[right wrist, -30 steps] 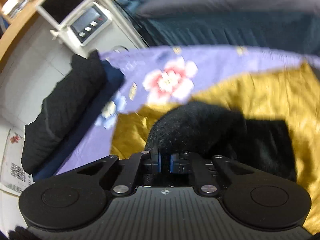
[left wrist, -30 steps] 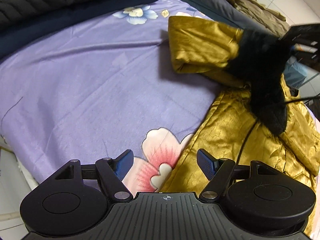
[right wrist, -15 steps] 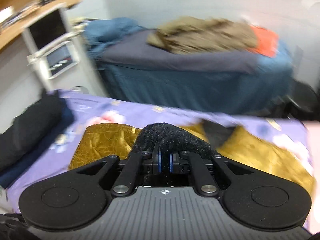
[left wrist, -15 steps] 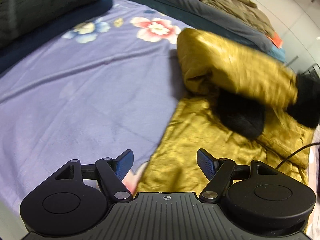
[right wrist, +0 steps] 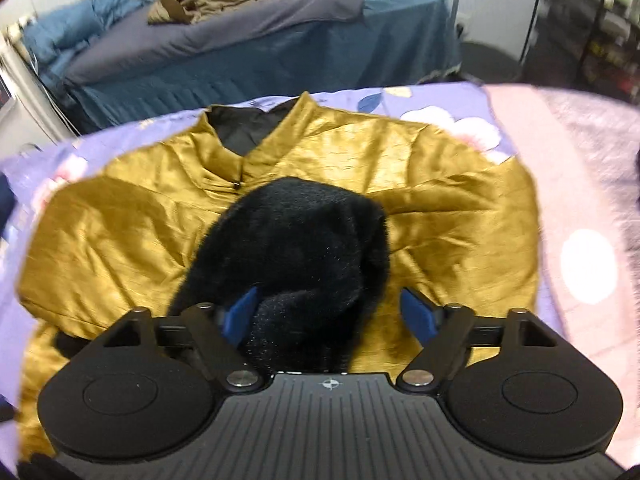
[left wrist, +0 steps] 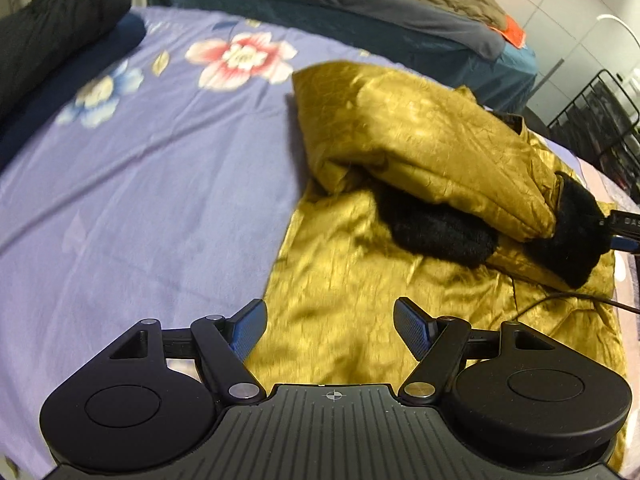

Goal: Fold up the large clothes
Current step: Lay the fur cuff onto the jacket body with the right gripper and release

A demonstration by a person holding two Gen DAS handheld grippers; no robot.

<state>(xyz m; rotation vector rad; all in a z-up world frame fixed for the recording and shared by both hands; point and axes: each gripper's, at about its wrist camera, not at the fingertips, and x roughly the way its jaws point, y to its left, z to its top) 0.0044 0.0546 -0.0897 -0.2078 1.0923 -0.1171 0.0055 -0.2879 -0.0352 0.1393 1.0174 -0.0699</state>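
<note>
Right hand-held gripper (right wrist: 332, 314) was open, black furry cuff (right wrist: 304, 248) lying between spread fingers, ungripped. Left hand-held gripper (left wrist: 330, 330) was open too, empty, over hem of one gold jacket (left wrist: 400, 280). Jacket lay on purple floral bedspread (left wrist: 140, 184), one sleeve (left wrist: 432, 148) folded across body. Two black cuffs showed. Dark folded pile (left wrist: 52, 36) sat at bed edge; second bed (right wrist: 240, 56) behind

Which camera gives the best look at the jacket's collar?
The right wrist view. It looks straight at the gold jacket's collar, which lies open and shows black lining. In the left wrist view the folded-over sleeve hides nearly all of the collar; only a dark sliver shows behind it.
</note>
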